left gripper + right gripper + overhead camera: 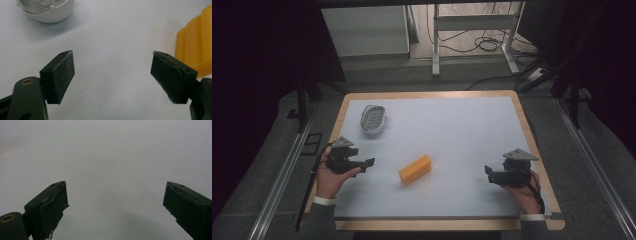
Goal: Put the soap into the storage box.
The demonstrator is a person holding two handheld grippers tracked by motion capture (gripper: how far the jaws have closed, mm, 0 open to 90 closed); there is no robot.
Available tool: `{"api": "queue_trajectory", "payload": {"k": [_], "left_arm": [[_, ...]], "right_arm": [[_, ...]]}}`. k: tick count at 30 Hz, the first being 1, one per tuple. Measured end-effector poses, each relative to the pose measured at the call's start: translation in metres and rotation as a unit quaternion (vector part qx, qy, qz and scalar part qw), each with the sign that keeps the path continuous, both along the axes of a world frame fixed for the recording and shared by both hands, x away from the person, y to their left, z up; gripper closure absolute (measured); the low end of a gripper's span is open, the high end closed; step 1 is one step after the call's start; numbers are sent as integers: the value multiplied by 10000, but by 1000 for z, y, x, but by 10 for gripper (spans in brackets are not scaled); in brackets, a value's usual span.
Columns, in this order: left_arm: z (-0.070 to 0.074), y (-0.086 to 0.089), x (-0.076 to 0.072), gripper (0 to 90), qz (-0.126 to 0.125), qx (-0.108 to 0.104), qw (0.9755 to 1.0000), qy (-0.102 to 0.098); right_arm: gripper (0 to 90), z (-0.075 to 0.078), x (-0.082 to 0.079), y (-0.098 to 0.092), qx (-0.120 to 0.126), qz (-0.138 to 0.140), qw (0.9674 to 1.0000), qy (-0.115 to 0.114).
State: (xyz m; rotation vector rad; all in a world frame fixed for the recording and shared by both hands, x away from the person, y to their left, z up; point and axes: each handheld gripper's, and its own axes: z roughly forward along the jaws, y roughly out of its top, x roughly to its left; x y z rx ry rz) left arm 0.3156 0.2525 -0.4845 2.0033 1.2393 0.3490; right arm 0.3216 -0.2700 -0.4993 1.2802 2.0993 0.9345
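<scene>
1. My left gripper (371,163), jaws wide and holding nothing, hovers low at the worktop's (472,125) left side.
2. The yellow block (415,170) lies just right of it, apart.
3. A white dish (374,119) sits beyond.
4. My right gripper (488,173), equally wide and bare, waits well apart.

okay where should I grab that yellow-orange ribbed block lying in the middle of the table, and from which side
Grip the yellow-orange ribbed block across its two long sides, near the middle, coming down from above. It lies flat and slanted on the white table mat, so turn the jaws crosswise to its length. The open left gripper is nearer and probably suits best; the white oval soap dish stands well clear.
</scene>
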Motion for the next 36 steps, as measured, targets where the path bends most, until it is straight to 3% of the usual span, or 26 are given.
{"api": "queue_trajectory", "payload": {"k": [8,16,28,36], "left_arm": [[19,-4,-2,196,-298,-49,9995,38],[34,-7,1,192,-395,-26,9992,-64],[46,-23,2,190,-622,58,9979,-144],[48,-28,3,188,-695,139,9974,-137]], "right_arm": [[61,5,-4,-1,10,-5,9999,-110],[62,6,-7,-3,-16,3,9999,-117],[64,6,-8,-6,-38,-54,9999,-143],[64,7,-8,-7,-28,-8,9998,-194]]}}
